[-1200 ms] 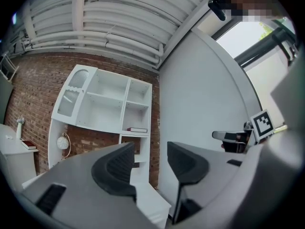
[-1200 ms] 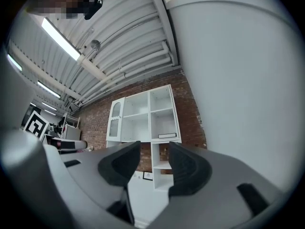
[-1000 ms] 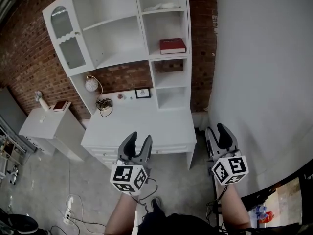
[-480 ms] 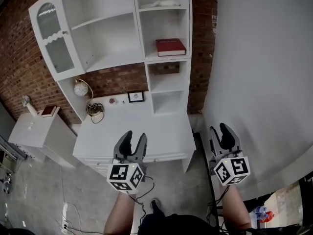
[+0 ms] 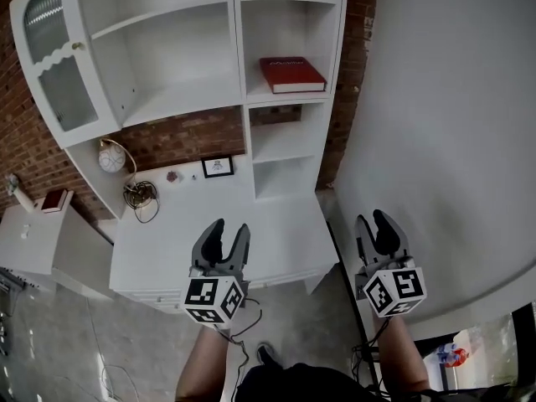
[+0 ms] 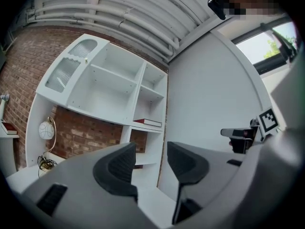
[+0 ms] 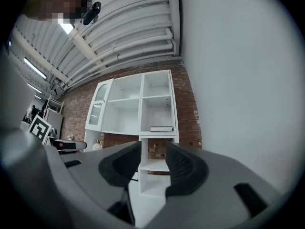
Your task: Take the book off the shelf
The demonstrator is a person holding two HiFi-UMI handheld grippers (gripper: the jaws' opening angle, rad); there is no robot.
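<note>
A red book [image 5: 291,74] lies flat on a shelf in the right column of the white shelf unit [image 5: 180,99]; it also shows as a thin slab in the left gripper view [image 6: 147,122] and the right gripper view [image 7: 161,129]. My left gripper [image 5: 225,234] hovers over the white desk's front edge, open with nothing between its jaws. My right gripper [image 5: 375,231] is to the right of the desk, in front of the white wall, also open and empty. Both are well short of the book.
The white desk [image 5: 276,233] under the shelves carries a small picture frame [image 5: 218,167], a round lamp [image 5: 110,157] and a tangle of cable [image 5: 139,194]. A low white cabinet [image 5: 33,233] with a small book stands at left. A plain white wall [image 5: 435,124] fills the right.
Both grippers and the head have moved forward towards the shelf unit, which now looks larger and nearer. The jaws stand as before.
</note>
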